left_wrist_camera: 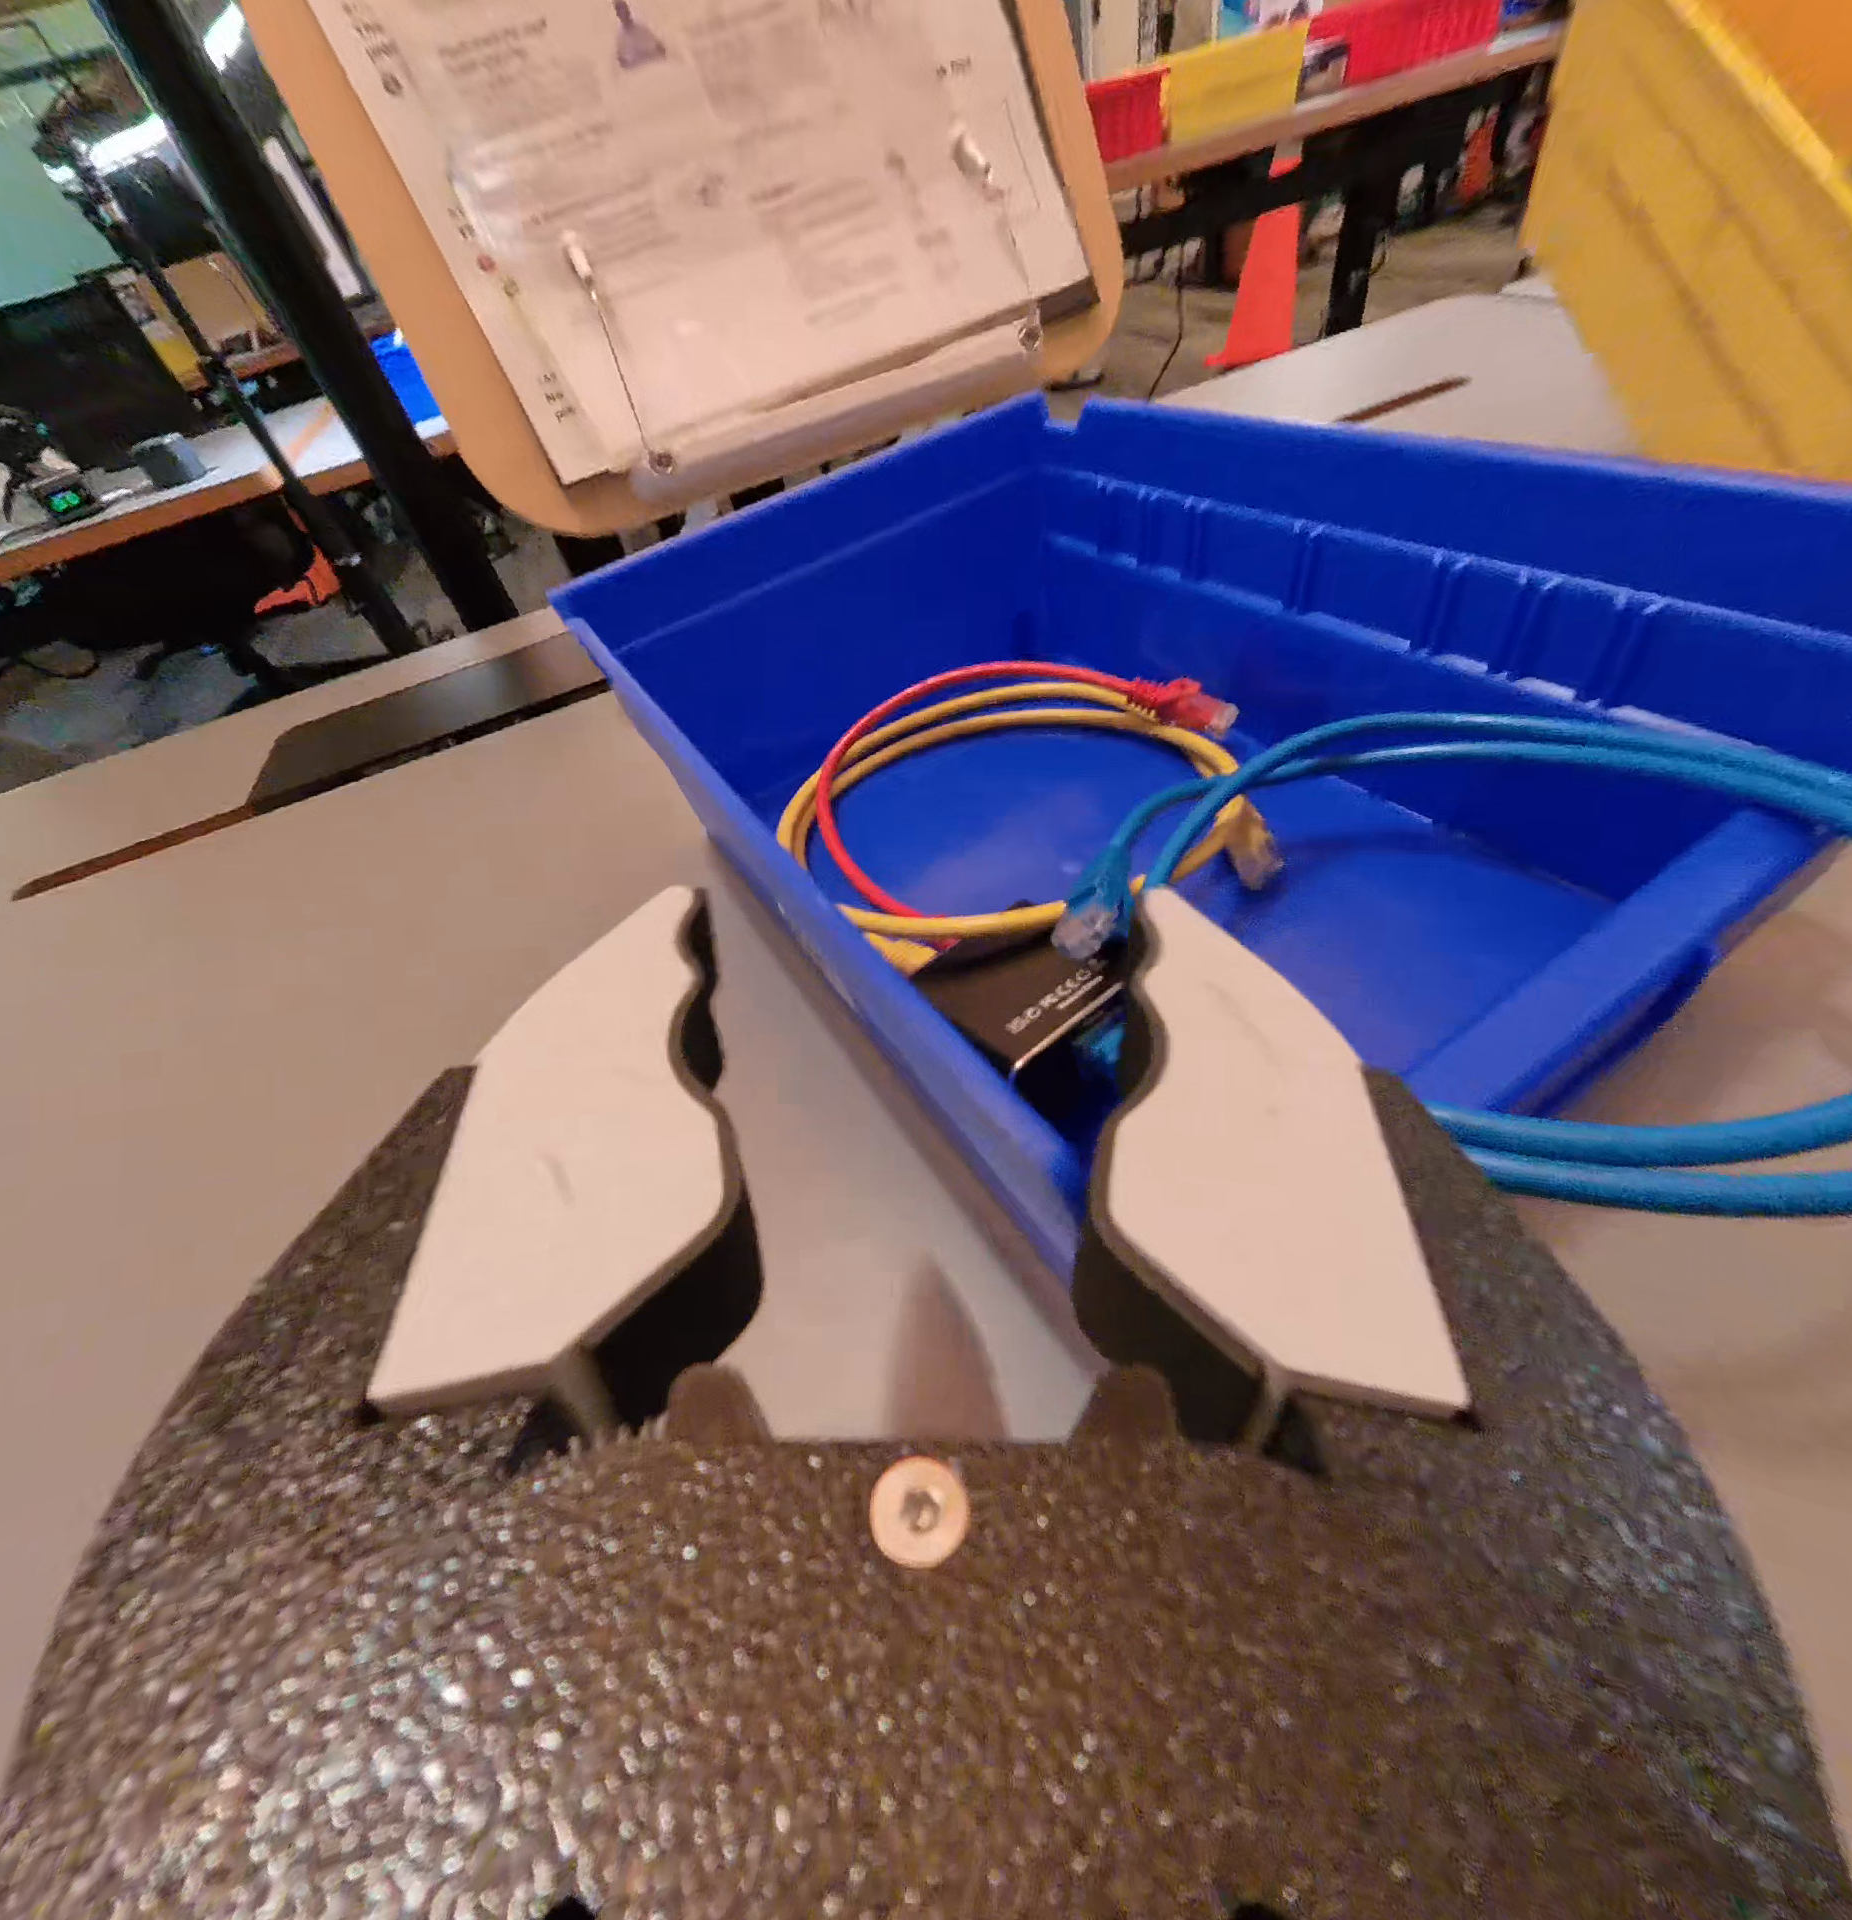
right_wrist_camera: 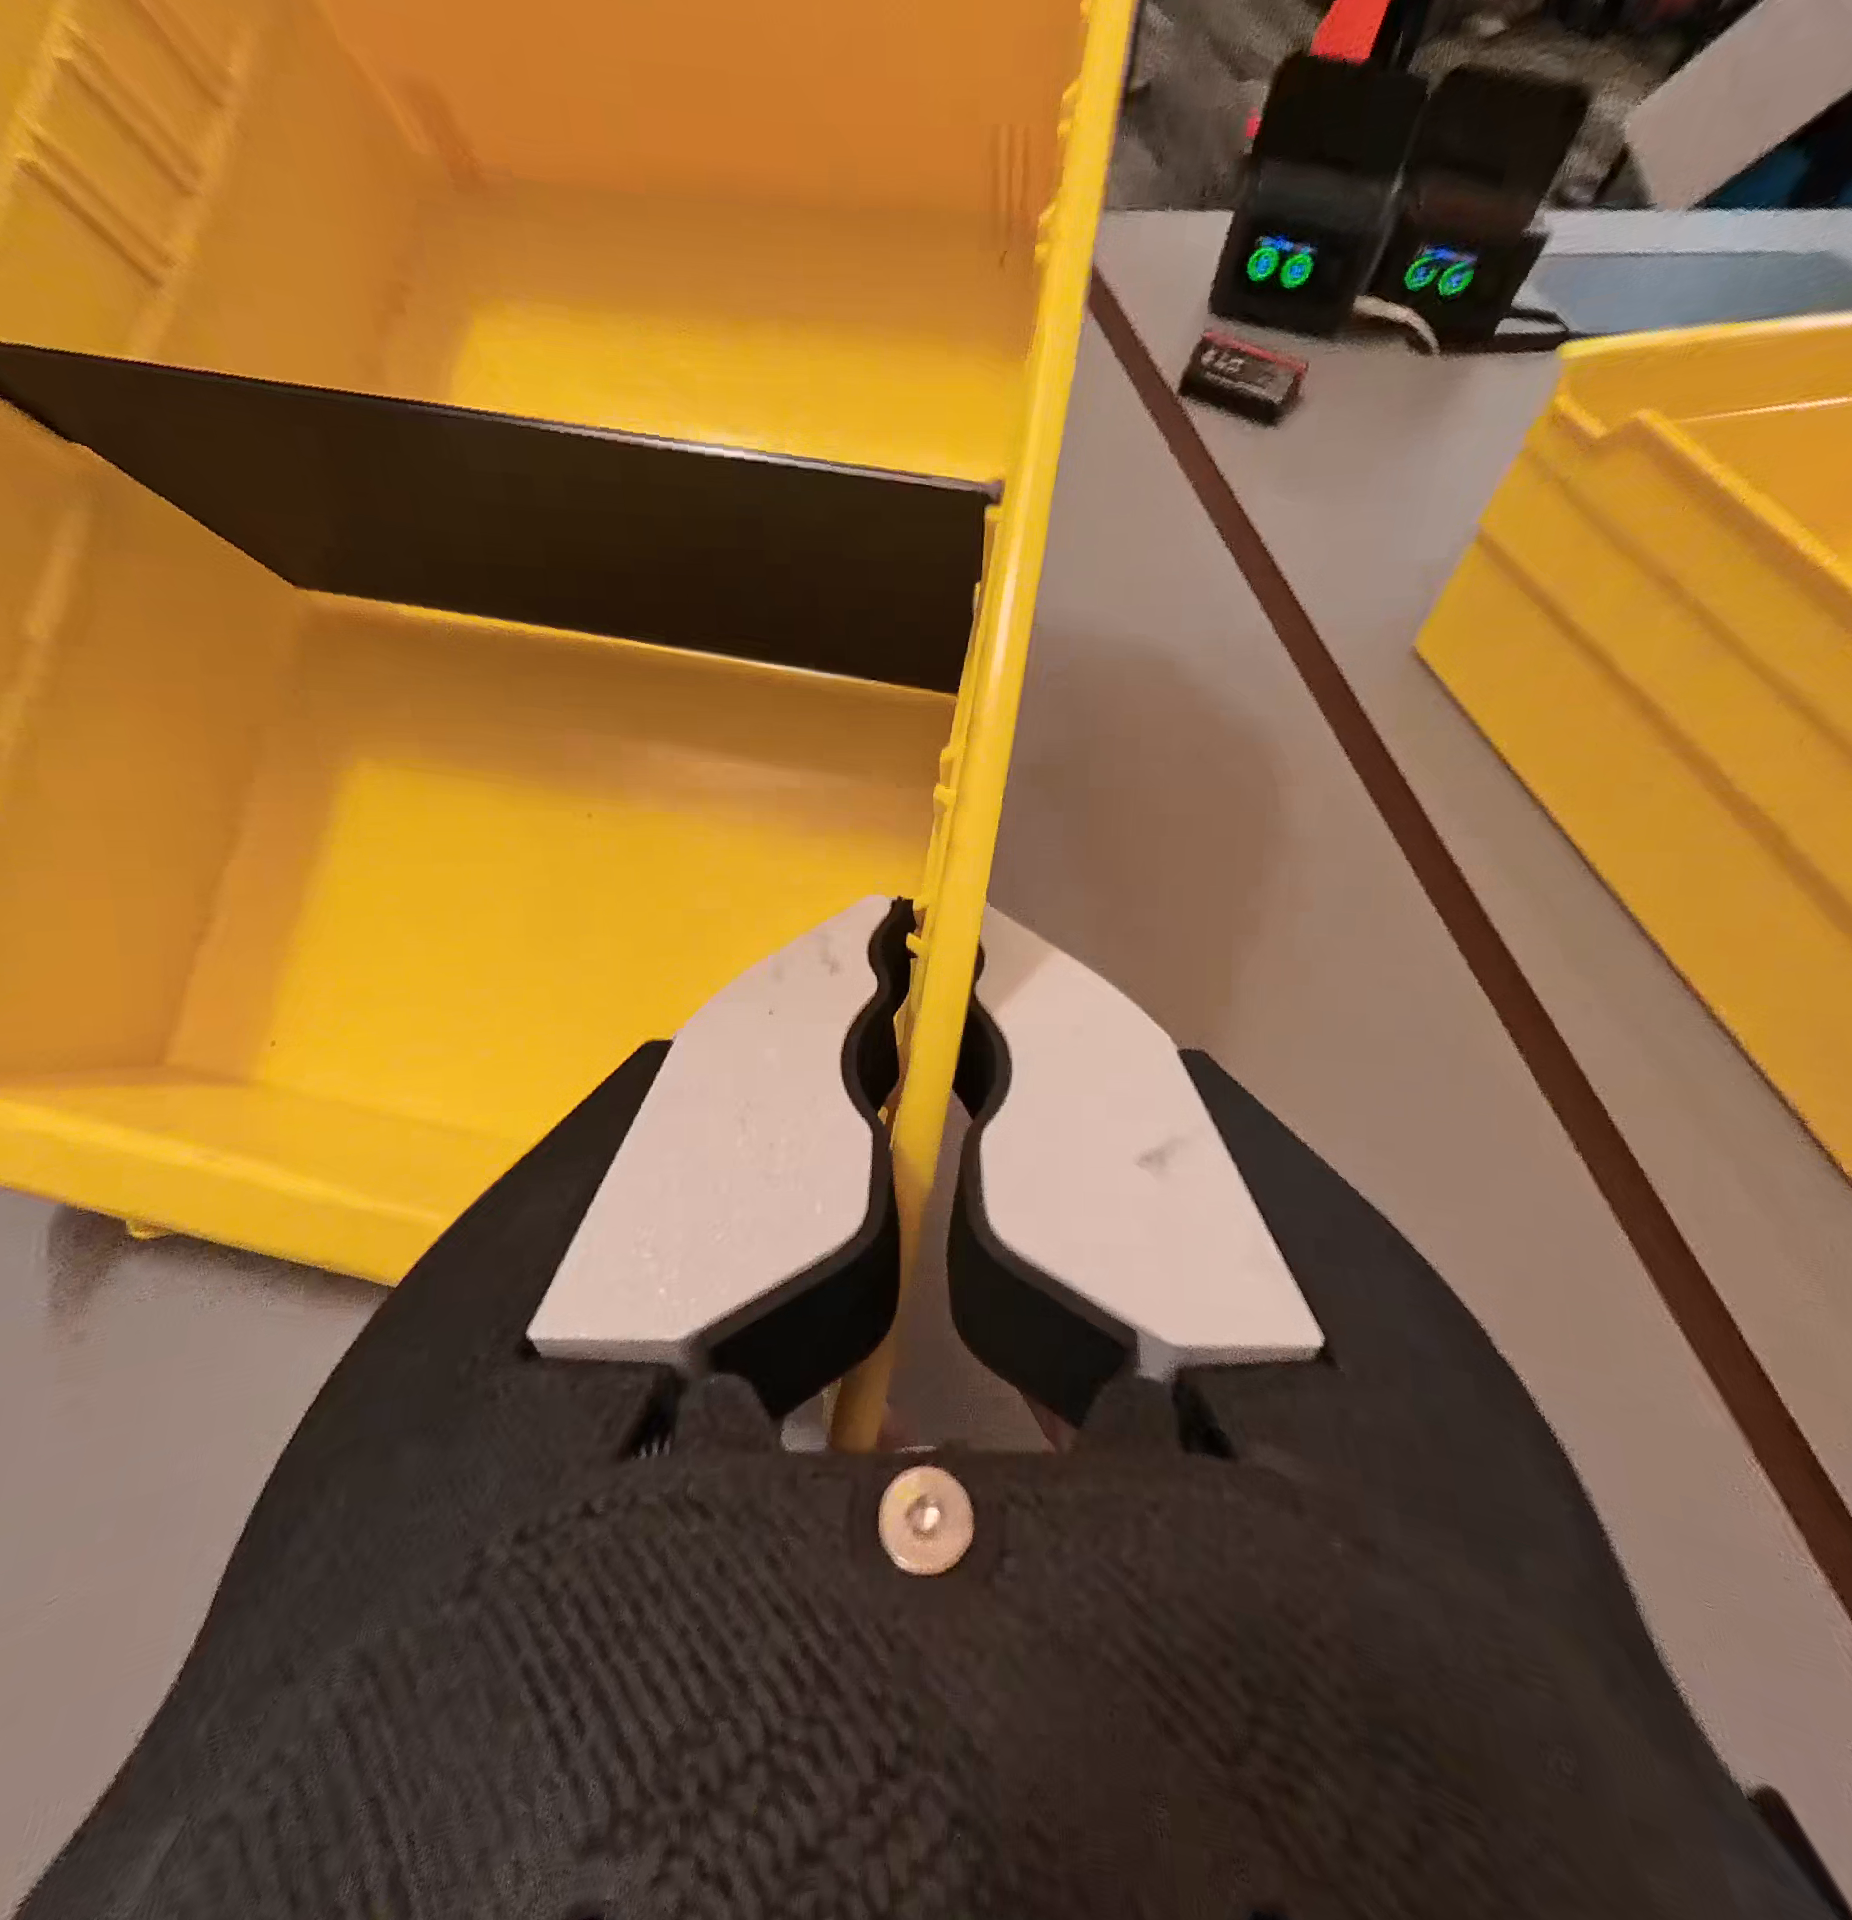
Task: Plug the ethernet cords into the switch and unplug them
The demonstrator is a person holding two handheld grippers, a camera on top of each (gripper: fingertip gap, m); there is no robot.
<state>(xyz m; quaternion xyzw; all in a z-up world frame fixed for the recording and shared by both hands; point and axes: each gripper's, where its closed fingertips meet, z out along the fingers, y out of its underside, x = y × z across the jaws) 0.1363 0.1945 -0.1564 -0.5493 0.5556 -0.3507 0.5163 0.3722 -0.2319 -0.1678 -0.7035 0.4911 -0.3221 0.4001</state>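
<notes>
The left hand-held gripper (left_wrist_camera: 917,935) hangs with its fingers apart and empty, straddling the near wall of the blue bin (left_wrist_camera: 1265,488) on the tabletop (left_wrist_camera: 278,1039). Just past it, inside the bin, lies the black switch (left_wrist_camera: 1026,1003), with a blue cord (left_wrist_camera: 1524,732) plug resting on it and the yellow cord (left_wrist_camera: 1005,707) and red cord (left_wrist_camera: 880,727) looped behind, none seemingly plugged. The right hand-held gripper (right_wrist_camera: 927,945) is clamped on the side wall of a yellow bin (right_wrist_camera: 1005,623). Judging by this, setup is under way; next comes lifting out the switch.
</notes>
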